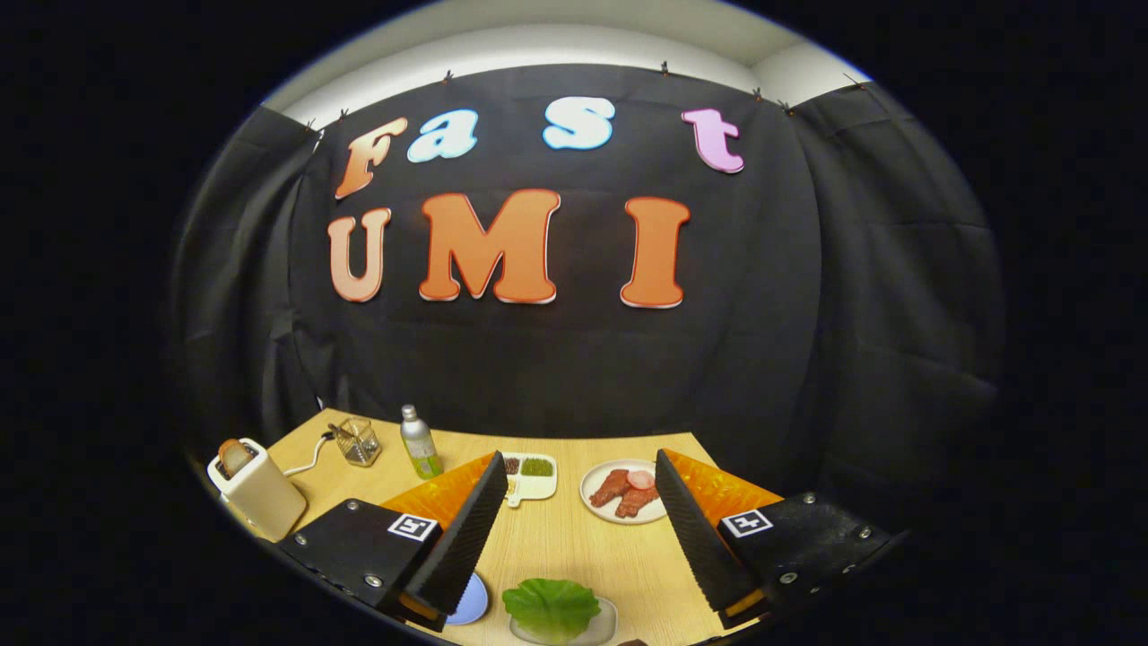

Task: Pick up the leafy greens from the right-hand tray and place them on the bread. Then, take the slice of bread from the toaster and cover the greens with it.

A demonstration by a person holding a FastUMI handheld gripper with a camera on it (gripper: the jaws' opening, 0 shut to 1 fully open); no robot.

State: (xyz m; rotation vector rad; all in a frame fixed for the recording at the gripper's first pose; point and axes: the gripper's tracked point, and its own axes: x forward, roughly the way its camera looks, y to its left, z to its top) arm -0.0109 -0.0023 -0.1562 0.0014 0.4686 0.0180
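Gripper view. Pale wooden table (pixel 574 547) backed by black cloth wall (pixel 574 359), with a strip of white ceiling (pixel 556 45) above the cloth.

At the table's far left, a cream toaster (pixel 258 492) with a slice of bread (pixel 235 456) standing up out of its slot and a white cord (pixel 309 456) trailing from it toward the back. Beyond the toaster, a clear glass holder (pixel 358 441) with something thin inside — too small to tell what. Beside that, an upright bottle (pixel 419 441) with a silvery top and greenish lower half. Further right, a white divided dish (pixel 531 475) holding dark and green fillings, then a white plate (pixel 623 491) with reddish meat pieces and a pink round slice.

Closest in, leafy greens (pixel 551 607) lying on a clear tray (pixel 603 621), low between the two fingers and touching neither. Just left of the greens, a pale blue dish (pixel 472 603), partly hidden behind the left finger.

Gripper (pixel 583 529) hovering above the table, tilted downward — fingers spread wide apart, gripping nothing, with bare wood between them.
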